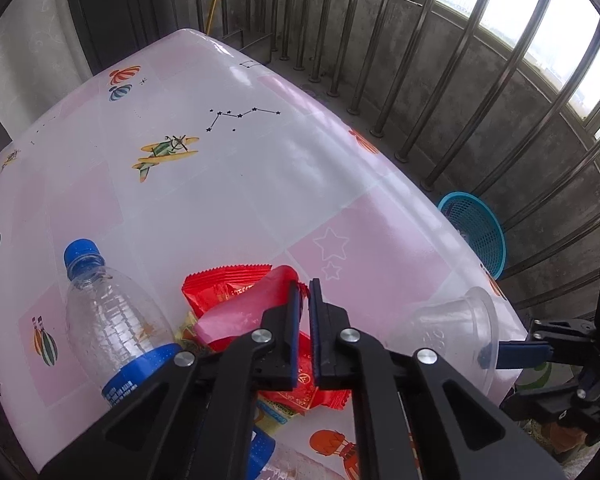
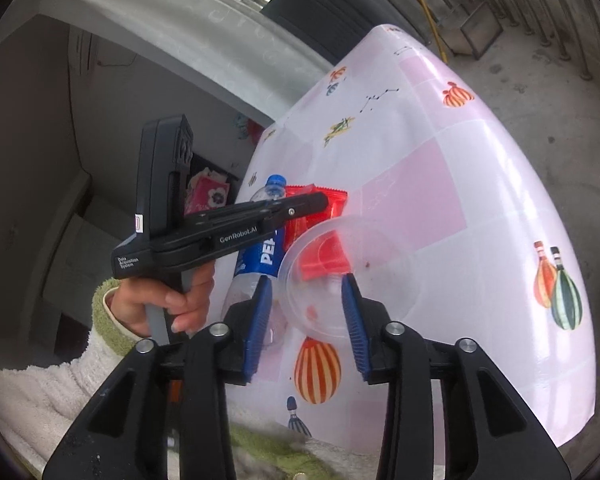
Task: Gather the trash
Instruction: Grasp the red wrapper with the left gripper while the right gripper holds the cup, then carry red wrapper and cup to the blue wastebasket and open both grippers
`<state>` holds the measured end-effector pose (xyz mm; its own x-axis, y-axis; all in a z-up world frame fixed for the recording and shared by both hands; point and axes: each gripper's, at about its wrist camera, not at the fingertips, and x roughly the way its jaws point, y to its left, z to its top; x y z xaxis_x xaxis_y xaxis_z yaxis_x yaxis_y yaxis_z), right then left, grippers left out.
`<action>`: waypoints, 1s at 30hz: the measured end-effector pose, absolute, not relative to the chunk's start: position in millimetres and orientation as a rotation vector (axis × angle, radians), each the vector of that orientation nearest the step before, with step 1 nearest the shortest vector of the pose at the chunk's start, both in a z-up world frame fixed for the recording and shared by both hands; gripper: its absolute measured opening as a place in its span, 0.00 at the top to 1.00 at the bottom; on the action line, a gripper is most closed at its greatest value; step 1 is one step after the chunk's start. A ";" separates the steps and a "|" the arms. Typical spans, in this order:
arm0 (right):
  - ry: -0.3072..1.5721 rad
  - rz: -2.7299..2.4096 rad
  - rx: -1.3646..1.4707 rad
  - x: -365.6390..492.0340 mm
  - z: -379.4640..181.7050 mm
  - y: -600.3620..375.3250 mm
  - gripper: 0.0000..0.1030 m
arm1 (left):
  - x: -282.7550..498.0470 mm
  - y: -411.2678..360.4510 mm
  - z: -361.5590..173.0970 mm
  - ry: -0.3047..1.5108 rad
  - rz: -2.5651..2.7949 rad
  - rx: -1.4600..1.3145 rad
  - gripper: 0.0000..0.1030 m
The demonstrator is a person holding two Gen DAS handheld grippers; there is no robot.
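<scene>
Only the left wrist view shows a blue mesh basket (image 1: 478, 232) on the concrete floor beyond the desk's far edge, beside a metal railing (image 1: 420, 80). Only the right wrist view shows the person's hand (image 2: 168, 300) in a fuzzy cream and green sleeve (image 2: 60, 376), gripping the left gripper's handle.

The desk (image 1: 260, 184) wears a pink and white cloth printed with balloons, a plane and stars. The trash lies in a cluster at its near end.

A red snack wrapper (image 1: 236, 292), crinkled and shiny, lies flat. The left gripper (image 1: 305, 292) has its jaws pressed together, pinching the wrapper's raised edge.

A clear plastic bottle (image 1: 112, 320) with a blue cap and blue label lies on its side just left of the wrapper. Its long axis runs away from the left camera, cap towards the far end of the desk.

A clear plastic cup (image 2: 340, 276) lies on its side near the desk's right edge, its mouth facing the right gripper (image 2: 308, 284). That gripper's jaws are spread on either side of the cup's rim; whether they touch it is unclear.
</scene>
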<state>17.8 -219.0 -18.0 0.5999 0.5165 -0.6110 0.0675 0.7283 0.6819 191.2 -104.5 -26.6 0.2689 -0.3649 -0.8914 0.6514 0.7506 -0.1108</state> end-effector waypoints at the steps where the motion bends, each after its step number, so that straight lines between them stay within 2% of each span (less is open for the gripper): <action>1: 0.912 0.289 0.716 20.0 -18.5 -214.8 0.59 | 191.2 -101.8 -25.0 1.096 -0.700 0.296 0.97; 8: 0.938 0.211 0.608 36.6 -25.8 -195.9 0.60 | 188.9 -88.4 -14.0 1.066 -0.716 0.241 0.97; 10: 0.952 0.195 0.582 39.4 -28.6 -192.7 0.82 | 187.6 -86.5 -10.7 1.057 -0.715 0.228 0.97; 11: 0.951 0.203 0.593 40.5 -30.1 -192.6 0.87 | 187.3 -85.7 -9.0 1.054 -0.717 0.218 0.97; 15: 0.899 0.196 0.600 35.8 -21.2 -195.9 0.95 | 187.0 -84.0 2.4 1.038 -0.737 0.169 0.97; 23: 0.752 0.157 0.774 11.3 0.9 -250.9 0.96 | 178.2 -106.3 40.5 0.945 -0.807 0.139 0.98; 30: 0.521 -0.171 0.835 -51.5 36.2 -350.3 0.96 | 163.0 -168.2 67.4 0.892 -0.944 0.151 0.98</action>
